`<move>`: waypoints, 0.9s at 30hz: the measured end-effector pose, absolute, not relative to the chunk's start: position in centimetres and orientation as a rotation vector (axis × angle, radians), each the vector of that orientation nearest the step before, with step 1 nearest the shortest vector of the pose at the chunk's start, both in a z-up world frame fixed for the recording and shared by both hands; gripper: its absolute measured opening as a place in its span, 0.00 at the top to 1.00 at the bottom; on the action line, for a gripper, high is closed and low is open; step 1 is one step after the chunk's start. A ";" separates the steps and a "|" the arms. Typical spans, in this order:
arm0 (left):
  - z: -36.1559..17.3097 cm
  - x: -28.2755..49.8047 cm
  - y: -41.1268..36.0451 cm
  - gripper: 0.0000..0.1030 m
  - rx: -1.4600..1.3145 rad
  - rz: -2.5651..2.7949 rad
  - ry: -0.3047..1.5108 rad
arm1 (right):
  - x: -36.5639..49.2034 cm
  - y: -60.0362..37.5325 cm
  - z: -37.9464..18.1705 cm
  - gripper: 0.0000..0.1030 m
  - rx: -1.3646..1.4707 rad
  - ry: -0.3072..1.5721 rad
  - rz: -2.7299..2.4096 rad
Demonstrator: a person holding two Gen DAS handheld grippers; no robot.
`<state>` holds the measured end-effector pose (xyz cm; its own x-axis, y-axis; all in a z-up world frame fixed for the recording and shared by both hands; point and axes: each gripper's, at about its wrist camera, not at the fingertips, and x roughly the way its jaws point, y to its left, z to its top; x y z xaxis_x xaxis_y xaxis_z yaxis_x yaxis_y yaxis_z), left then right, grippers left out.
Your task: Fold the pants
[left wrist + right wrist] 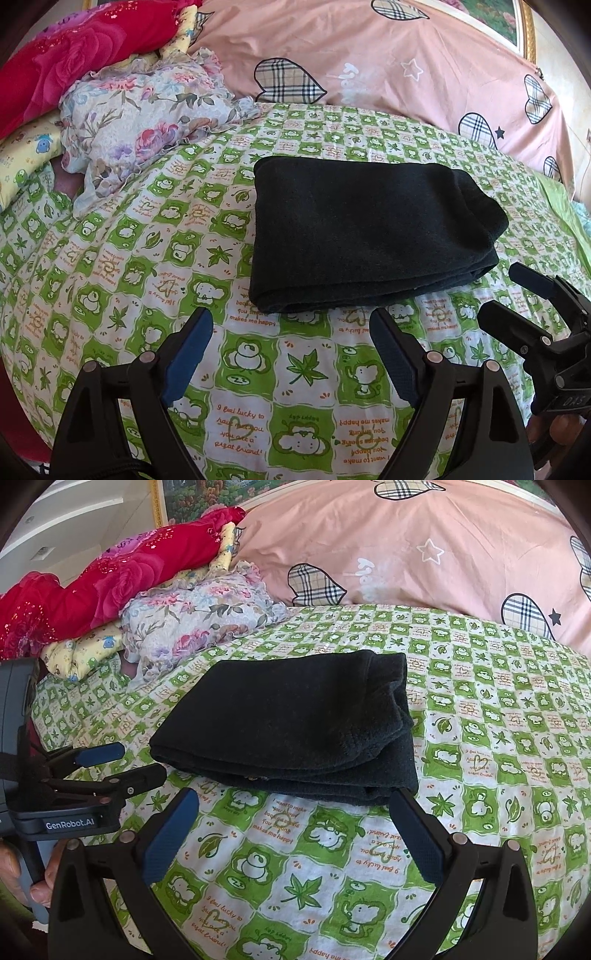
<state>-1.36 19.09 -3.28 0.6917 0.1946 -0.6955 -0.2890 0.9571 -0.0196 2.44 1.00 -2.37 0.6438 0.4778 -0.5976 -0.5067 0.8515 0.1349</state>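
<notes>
The black pants (369, 232) lie folded into a thick rectangle on the green and white patterned bedsheet (177, 229). They also show in the right wrist view (291, 723). My left gripper (291, 325) is open and empty, just short of the near edge of the pants. It shows at the left of the right wrist view (140, 762). My right gripper (295, 805) is open and empty, its right finger close to the near right corner of the pants. It shows at the right of the left wrist view (506, 291).
A pink quilt with plaid hearts (369, 55) rises behind the pants. A floral cloth (147, 118), a red rose blanket (74, 55) and a yellow pillow (26, 158) are piled at the far left. A framed picture (509, 22) hangs behind.
</notes>
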 end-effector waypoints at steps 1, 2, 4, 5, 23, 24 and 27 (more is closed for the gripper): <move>-3.3 -1.4 19.1 0.15 -0.133 0.271 0.758 | 2.4 1.0 -2.4 0.00 -0.046 0.665 0.562; -3.3 -1.4 19.2 0.15 -0.133 0.271 0.756 | 2.5 1.0 -2.4 0.00 -0.046 0.663 0.562; -3.3 -1.4 19.2 0.15 -0.132 0.274 0.749 | 2.4 1.1 -2.4 0.00 -0.046 0.651 0.564; -3.4 -1.4 19.2 0.15 -0.130 0.273 0.747 | 2.3 1.1 -2.3 0.00 -0.045 0.643 0.564; -3.7 -1.1 19.1 0.14 -0.124 0.265 0.729 | 2.3 0.9 -3.9 0.00 -0.002 0.588 0.541; -3.7 -1.1 19.1 0.14 -0.122 0.266 0.727 | 2.4 0.9 -3.9 0.00 -0.005 0.590 0.542; -3.7 -1.0 19.0 0.14 -0.114 0.267 0.723 | 2.3 1.1 -4.0 0.00 -0.013 0.593 0.545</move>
